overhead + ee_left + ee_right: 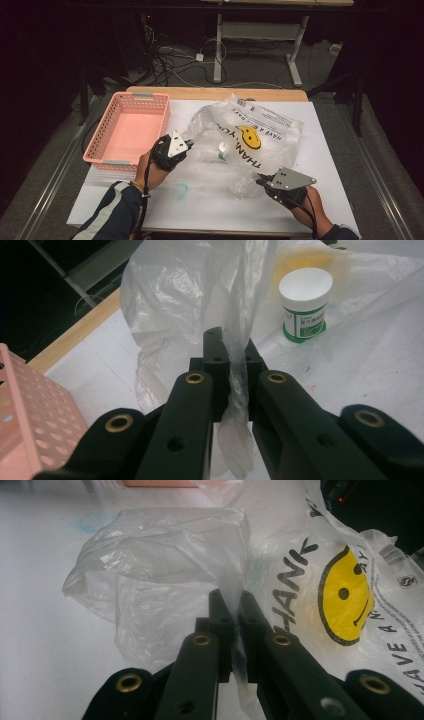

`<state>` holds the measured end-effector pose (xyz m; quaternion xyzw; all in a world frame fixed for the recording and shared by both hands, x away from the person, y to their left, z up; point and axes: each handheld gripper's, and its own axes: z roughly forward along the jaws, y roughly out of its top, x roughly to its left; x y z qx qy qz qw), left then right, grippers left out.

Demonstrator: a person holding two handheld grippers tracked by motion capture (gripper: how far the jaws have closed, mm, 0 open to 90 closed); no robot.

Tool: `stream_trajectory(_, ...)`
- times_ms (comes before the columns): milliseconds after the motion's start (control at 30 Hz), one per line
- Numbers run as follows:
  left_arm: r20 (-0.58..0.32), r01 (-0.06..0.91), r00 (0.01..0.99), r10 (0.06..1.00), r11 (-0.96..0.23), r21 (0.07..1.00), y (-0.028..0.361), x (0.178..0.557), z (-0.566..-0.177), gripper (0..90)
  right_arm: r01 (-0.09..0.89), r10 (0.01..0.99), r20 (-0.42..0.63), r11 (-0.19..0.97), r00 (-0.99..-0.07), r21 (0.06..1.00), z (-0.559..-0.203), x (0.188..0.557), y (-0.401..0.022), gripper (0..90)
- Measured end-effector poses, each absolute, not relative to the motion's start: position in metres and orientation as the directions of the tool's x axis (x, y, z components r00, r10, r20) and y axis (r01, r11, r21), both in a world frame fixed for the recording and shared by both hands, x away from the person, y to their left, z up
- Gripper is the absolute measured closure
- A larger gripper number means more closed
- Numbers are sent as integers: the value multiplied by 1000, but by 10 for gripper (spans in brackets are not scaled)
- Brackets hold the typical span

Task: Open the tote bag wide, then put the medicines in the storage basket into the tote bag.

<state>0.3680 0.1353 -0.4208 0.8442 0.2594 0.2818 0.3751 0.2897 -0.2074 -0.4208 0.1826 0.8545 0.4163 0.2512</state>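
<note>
A thin white plastic bag (250,135) with a yellow smiley face and black lettering lies crumpled on the white table (320,200). My left gripper (189,145) is shut on the bag's left handle (235,375), the film pinched between its black jaws. At the bag's near right my right gripper (261,183) is shut on the other handle (235,605). A small white jar with a green label (304,302) stands inside the bag, seen through the film (224,150).
A pink perforated basket (129,131) stands empty at the table's left, close to my left hand. A faint blue ring mark (180,190) shows on the table near the front. Beyond the far edge are desk legs and cables on the floor.
</note>
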Motion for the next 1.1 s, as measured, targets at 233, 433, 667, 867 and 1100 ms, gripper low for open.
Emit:
stream_trajectory(233, 279, 220, 704, 653, -574, 789, 139, 363, -415, 862, 100, 533, -279, 576, -799, 812, -418, 290, -208, 892)
stream_trajectory(433, 284, 222, 676, 680, -555, 801, 152, 353, -407, 862, 78, 531, -298, 574, -793, 815, -414, 289, -207, 893)
stream_trajectory(667, 277, 217, 646, 711, -519, 827, 165, 353, -396, 862, 27, 548, -314, 526, -775, 850, -393, 294, -208, 894)
stream_trajectory(867, 275, 205, 618, 736, -489, 848, 177, 356, -383, 862, -37, 566, -350, 490, -746, 871, -370, 298, -209, 895)
stream_trajectory(1100, 270, 184, 575, 772, -444, 877, 193, 355, -365, 861, -94, 592, -387, 463, -707, 881, -343, 307, -210, 896)
